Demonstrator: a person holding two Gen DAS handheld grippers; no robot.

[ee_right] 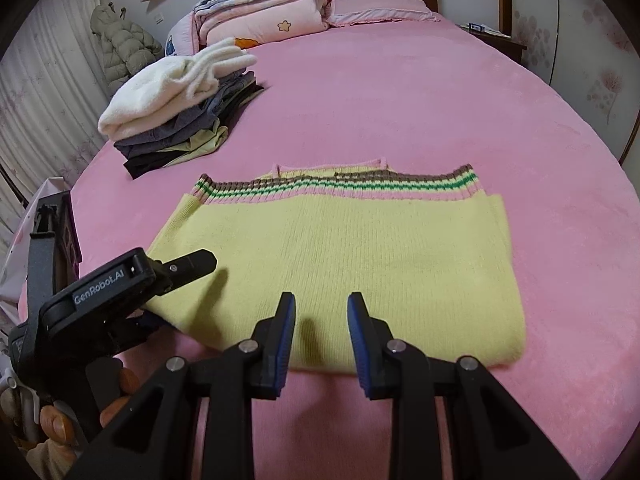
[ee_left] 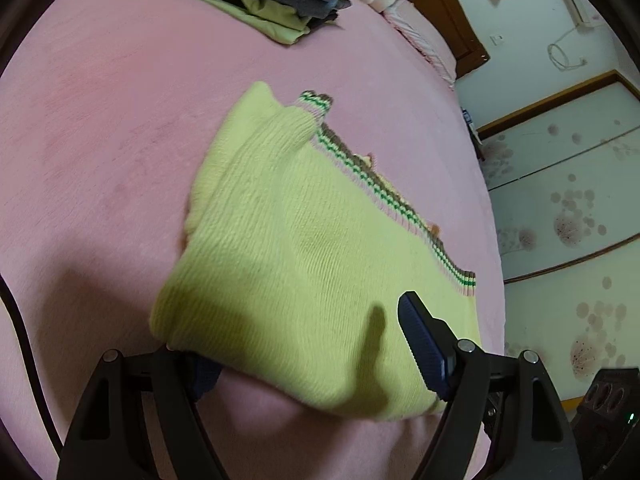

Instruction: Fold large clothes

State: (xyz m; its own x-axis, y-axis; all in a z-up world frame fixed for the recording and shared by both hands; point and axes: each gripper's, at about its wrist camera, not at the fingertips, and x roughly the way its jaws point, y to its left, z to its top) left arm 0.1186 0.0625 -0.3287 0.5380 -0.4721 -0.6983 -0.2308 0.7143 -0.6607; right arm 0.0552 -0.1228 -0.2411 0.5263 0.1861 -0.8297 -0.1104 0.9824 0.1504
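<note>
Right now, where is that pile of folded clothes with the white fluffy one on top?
In the right wrist view the pile of folded clothes sits on the pink bed, far left, beyond the yellow sweater and before the stacked quilts.

left gripper (ee_left: pixel 316 356) finger (under sweater (ee_left: pixel 304 248))

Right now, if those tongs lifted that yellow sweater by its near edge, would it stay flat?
Probably not. The yellow sweater is soft knit, folded in layers, so it would likely droop and unfold. On the fuzzy pink blanket, pushing would probably bunch it, not slide it.
</note>
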